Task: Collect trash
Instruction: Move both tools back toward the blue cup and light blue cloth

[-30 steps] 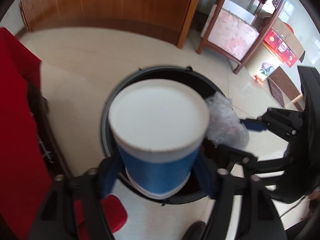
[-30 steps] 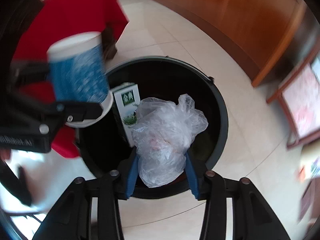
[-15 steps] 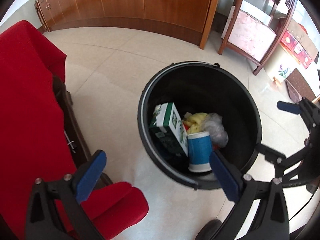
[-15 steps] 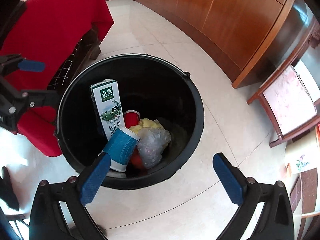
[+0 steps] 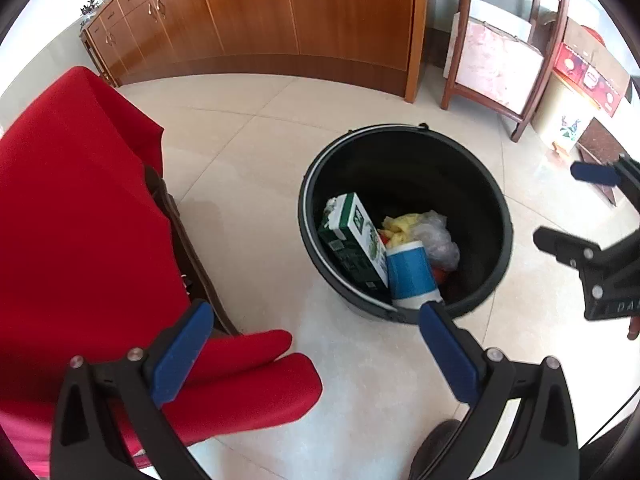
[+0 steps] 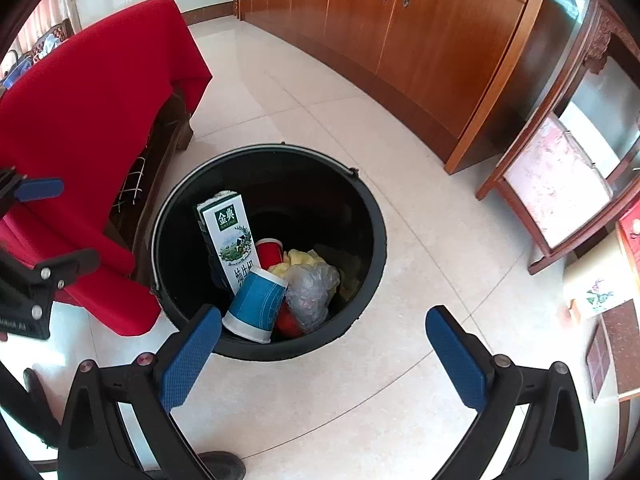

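Note:
A black bucket (image 5: 496, 208) (image 6: 372, 216) stands on the tiled floor. Inside it lie a blue paper cup (image 5: 412, 274) (image 6: 258, 304) upside down, a green-and-white milk carton (image 5: 352, 236) (image 6: 230, 232), a crumpled clear plastic bag (image 5: 438, 240) (image 6: 312, 288), yellow trash and a red cup (image 6: 270, 252). My left gripper (image 5: 316, 334) hovers open above the bucket's near left side, nothing between its blue pads. My right gripper (image 6: 324, 344) is open over the bucket's near rim, also empty. Each gripper shows at the edge of the other's view.
A seat draped in red cloth (image 5: 80, 220) (image 6: 92, 112) stands right beside the bucket. Wooden cabinets (image 5: 280, 12) (image 6: 420, 28) run along the far wall. A wooden chair with a pink cushion (image 5: 496, 64) (image 6: 556, 188) sits beyond. A dark shoe (image 6: 224, 466) shows at the bottom.
A second ago the left gripper held the blue cup and the right held the plastic bag over the bucket. Both opened, the items dropped in, and both grippers have risen away.

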`<state>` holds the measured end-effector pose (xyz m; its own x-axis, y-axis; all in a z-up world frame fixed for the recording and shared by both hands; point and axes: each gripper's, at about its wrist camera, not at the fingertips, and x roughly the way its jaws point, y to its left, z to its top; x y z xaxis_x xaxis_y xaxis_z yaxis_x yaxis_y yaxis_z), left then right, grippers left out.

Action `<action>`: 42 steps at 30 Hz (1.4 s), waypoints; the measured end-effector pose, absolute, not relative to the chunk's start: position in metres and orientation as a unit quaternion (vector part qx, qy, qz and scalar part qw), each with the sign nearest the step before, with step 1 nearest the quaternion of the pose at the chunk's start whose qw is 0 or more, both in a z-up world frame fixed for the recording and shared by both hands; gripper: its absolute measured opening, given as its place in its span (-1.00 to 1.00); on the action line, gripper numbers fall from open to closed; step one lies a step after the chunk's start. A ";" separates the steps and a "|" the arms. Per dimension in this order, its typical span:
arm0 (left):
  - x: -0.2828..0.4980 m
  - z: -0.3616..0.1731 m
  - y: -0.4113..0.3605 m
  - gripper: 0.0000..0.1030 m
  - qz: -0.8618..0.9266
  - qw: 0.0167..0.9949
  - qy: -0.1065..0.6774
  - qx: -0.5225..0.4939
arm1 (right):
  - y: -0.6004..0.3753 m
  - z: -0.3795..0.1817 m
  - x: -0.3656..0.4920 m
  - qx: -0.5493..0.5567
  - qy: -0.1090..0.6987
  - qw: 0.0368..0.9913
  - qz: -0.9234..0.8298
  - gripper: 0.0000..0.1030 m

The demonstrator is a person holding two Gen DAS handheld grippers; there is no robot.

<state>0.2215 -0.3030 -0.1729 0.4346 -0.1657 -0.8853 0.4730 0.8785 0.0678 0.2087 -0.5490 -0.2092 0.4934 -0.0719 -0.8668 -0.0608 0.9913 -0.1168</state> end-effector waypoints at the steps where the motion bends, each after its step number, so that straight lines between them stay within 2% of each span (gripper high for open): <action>1: 0.218 -0.171 -0.302 1.00 -0.192 0.833 0.495 0.154 | -0.547 -0.204 0.206 -0.065 0.499 0.864 -0.004 1.00; 22: 0.151 -0.099 -0.248 1.00 -0.195 0.864 0.443 0.138 | -0.495 -0.123 0.133 -0.062 0.449 0.891 -0.034 1.00; 32: 0.139 -0.056 -0.177 1.00 -0.142 0.896 0.410 0.092 | -0.447 -0.069 0.116 -0.059 0.407 0.912 -0.009 1.00; 42: 0.139 -0.027 -0.082 1.00 -0.048 0.923 0.381 0.031 | -0.365 -0.021 0.133 -0.053 0.360 0.928 0.079 1.00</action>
<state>0.1391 -0.0815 -0.0273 0.7045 -0.0641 -0.7068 0.1121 0.9935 0.0216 0.1327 -0.3647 -0.0211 0.7288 0.1085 -0.6761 -0.1846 0.9819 -0.0414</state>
